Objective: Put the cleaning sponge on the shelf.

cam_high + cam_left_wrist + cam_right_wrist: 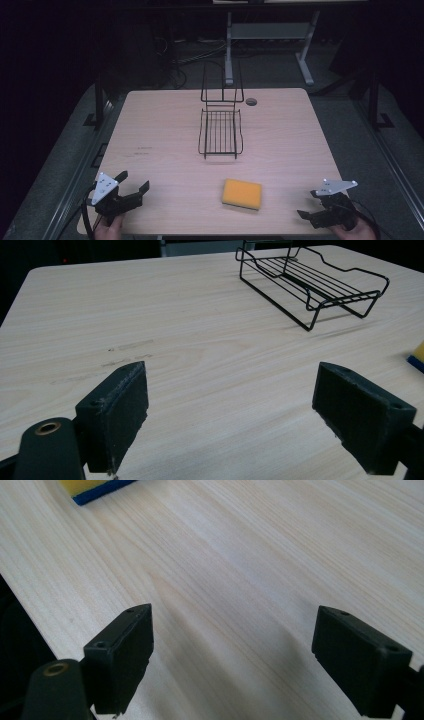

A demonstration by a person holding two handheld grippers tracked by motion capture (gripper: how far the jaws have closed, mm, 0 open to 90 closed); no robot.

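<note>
Left gripper (134,182) lower left, jaws spread, empty | right gripper (309,204) lower right, jaws apart, empty | yellow sponge (242,194) lower centre on table (150,130) | wire rack (220,131) mid-frame, beyond sponge

Black wire dish rack (220,131) sits upright at mid-tabletop toward the far edge, its tall looped back on the far side and its low ribbed tray toward the near edge; nothing in it. Yellow sponge (242,193) with blue underside lies flat near the near edge, right of centre, well apart from the rack.
</note>
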